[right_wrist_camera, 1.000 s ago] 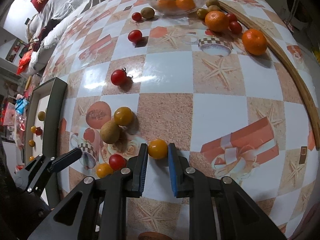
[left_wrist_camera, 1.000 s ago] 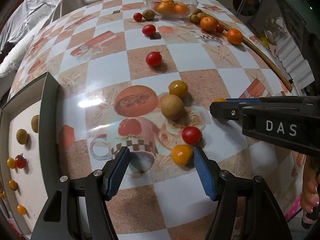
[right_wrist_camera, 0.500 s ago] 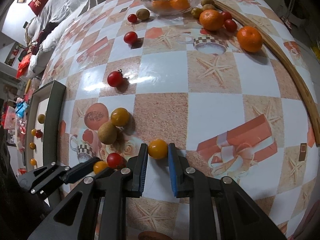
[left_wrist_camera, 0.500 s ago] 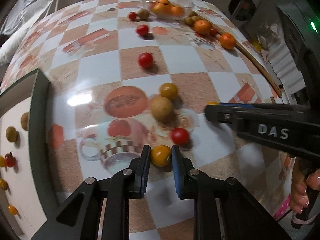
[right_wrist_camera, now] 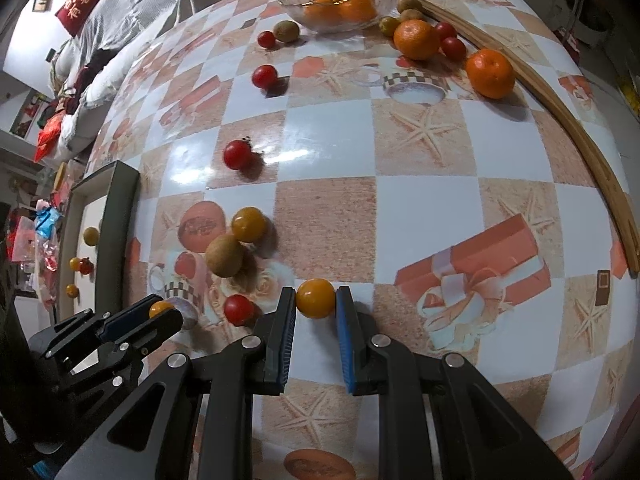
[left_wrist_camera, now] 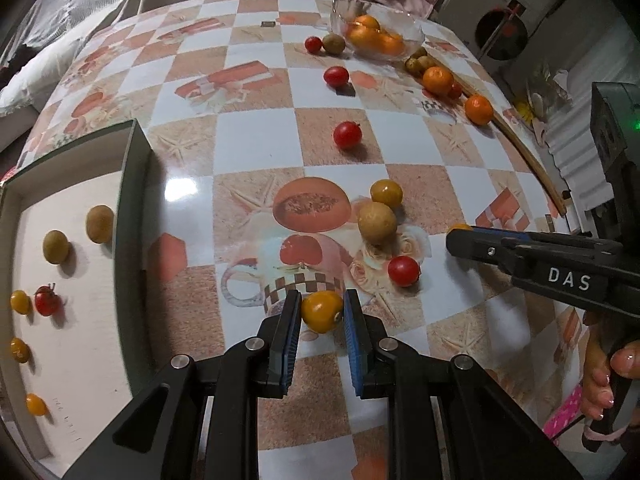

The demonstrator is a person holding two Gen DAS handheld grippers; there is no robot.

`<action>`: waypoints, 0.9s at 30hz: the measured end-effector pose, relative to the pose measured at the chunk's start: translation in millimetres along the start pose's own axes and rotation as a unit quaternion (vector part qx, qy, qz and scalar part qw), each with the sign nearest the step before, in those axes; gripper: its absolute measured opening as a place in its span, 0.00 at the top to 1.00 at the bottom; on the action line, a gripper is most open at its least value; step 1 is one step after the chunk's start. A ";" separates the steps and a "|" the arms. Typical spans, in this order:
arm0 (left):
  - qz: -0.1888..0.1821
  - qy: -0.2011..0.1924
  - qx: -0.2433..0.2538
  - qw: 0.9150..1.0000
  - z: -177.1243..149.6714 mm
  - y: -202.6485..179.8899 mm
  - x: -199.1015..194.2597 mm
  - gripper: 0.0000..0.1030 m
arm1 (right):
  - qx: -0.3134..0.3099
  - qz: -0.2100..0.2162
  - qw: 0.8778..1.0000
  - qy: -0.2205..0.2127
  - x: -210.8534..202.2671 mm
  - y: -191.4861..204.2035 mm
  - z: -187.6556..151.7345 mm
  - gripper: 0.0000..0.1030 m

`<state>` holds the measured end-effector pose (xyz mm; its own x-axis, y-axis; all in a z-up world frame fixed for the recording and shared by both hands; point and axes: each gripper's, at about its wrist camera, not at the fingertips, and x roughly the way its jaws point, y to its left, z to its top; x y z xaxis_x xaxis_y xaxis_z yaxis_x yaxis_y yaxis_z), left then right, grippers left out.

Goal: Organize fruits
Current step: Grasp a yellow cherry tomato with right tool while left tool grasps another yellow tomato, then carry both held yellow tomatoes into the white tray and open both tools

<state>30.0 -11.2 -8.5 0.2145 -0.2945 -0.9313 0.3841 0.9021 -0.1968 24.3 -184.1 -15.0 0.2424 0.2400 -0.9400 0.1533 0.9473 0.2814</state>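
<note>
My left gripper (left_wrist_camera: 321,312) is shut on a yellow cherry tomato (left_wrist_camera: 321,311), lifted a little off the tablecloth; it also shows in the right wrist view (right_wrist_camera: 160,309). My right gripper (right_wrist_camera: 316,300) is shut on another yellow tomato (right_wrist_camera: 315,298), just above the table. A red tomato (left_wrist_camera: 403,271), a brown kiwi (left_wrist_camera: 377,222) and a yellow tomato (left_wrist_camera: 386,193) lie just ahead. A dark-rimmed tray (left_wrist_camera: 132,200) at left holds several small fruits.
A glass bowl (left_wrist_camera: 412,32) of oranges stands at the far side. Loose oranges (right_wrist_camera: 490,73), red tomatoes (left_wrist_camera: 347,135) and kiwis lie about the checkered table. A curved wooden strip (right_wrist_camera: 576,136) runs along the right edge. Bedding lies beyond.
My left gripper closed on the yellow tomato, lifted it and swung left, bringing the tray closer. My right gripper stayed shut on its tomato.
</note>
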 end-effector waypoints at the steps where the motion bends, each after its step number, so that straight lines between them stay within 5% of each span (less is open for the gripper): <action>1: 0.000 -0.002 -0.002 1.000 -0.4 1.5 -3.2 0.78 | -0.002 0.001 1.000 -0.001 -1.1 3.1 0.2 0.79; 27: 0.054 -0.054 -0.106 0.991 -38.8 113.5 -74.2 0.78 | -0.112 0.038 0.993 0.005 10.5 137.5 14.8 0.79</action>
<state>22.8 125.3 26.3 0.3431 -0.2145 -0.9145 0.1581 0.9729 -0.1689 62.1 -54.4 16.6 0.2361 0.3127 -0.9201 -0.0821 0.9499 0.3017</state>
